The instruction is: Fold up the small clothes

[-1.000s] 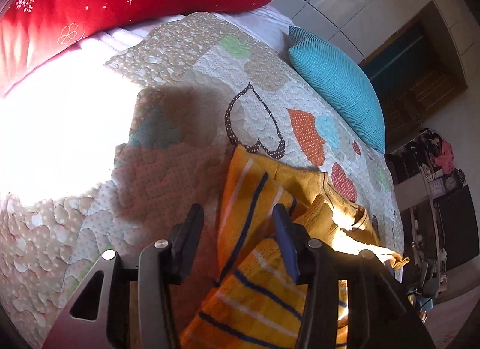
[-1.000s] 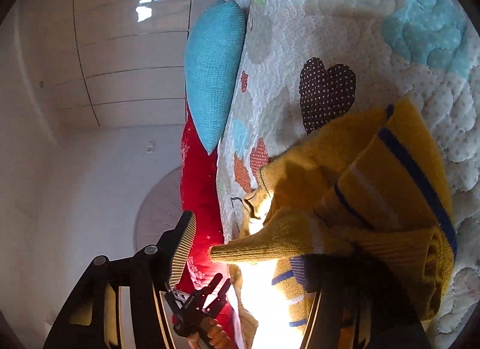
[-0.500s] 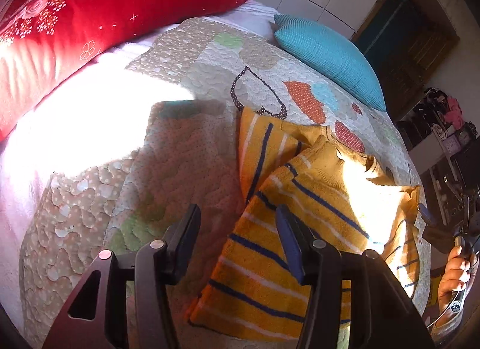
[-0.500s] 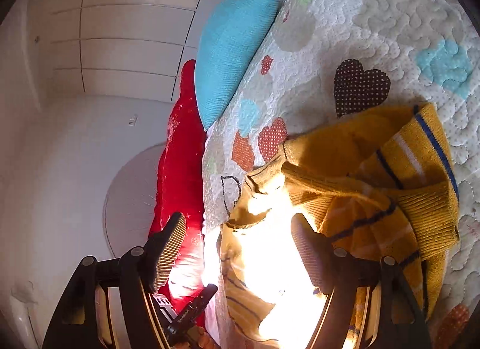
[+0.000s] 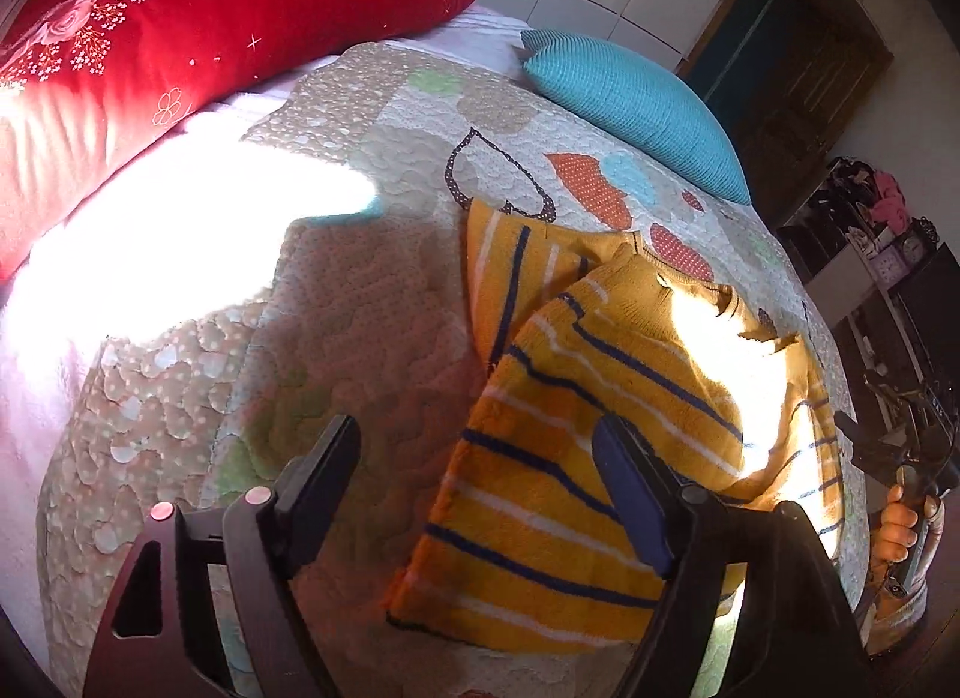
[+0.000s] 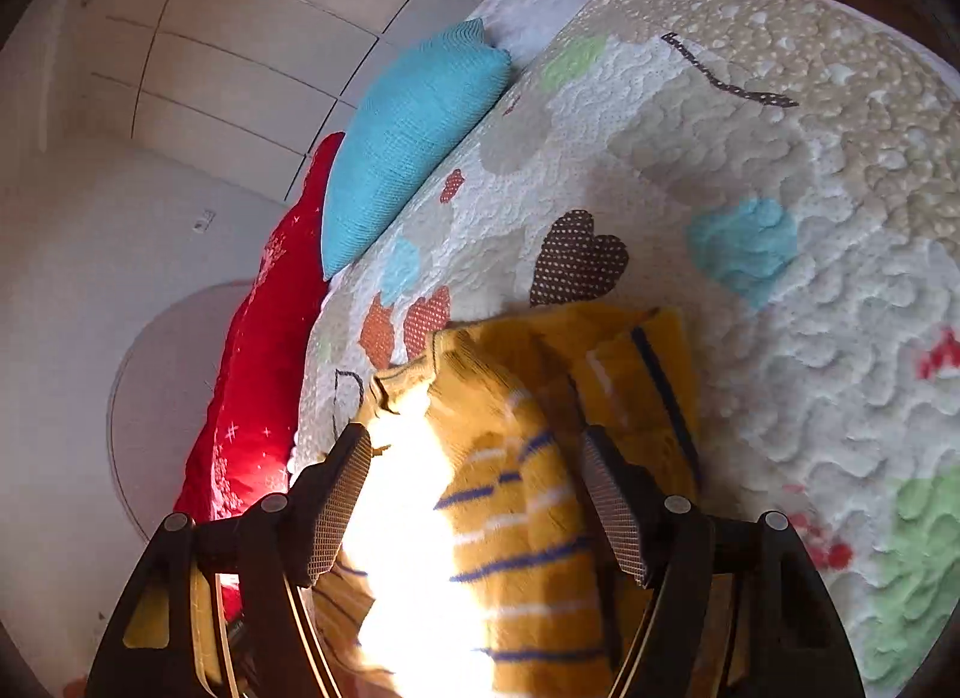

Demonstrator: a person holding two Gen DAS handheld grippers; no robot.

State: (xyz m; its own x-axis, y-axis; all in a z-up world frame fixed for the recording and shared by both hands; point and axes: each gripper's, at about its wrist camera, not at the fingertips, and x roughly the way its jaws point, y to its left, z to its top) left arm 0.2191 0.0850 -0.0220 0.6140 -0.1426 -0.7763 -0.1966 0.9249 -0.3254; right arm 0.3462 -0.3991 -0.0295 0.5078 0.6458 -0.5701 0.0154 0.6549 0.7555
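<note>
Left gripper (image 5: 474, 488): black two-finger jaws opening, nothing pinched; they hang above the near-left edge of the folded sweater, and quilt shows in most of the gap. Right gripper (image 6: 477, 509): jaws spread wide, mesh-textured pads clear of the cloth, framing the sweater below without gripping it.

Mustard-yellow knitted sweater with navy and white stripes (image 5: 576, 446) lies on the bed, loosely folded (one striped panel lapped over the body, the ribbed neckline toward the far side). A strong patch of sun burns out its middle in both views. From the right wrist camera the same sweater (image 6: 510, 518) fills the space under the jaws.

Under it: beige quilted bedspread with appliqué hearts and clouds (image 5: 360, 338), partly in shadow, partly washed white by sun. At the head of the bed, a long red pillow with white floral print (image 5: 180, 26) and a teal ribbed cushion (image 5: 636, 104), well apart from the sweater.

At the right edge of the left wrist view, the person's hand (image 5: 900, 530) grips a dark handle.
</note>
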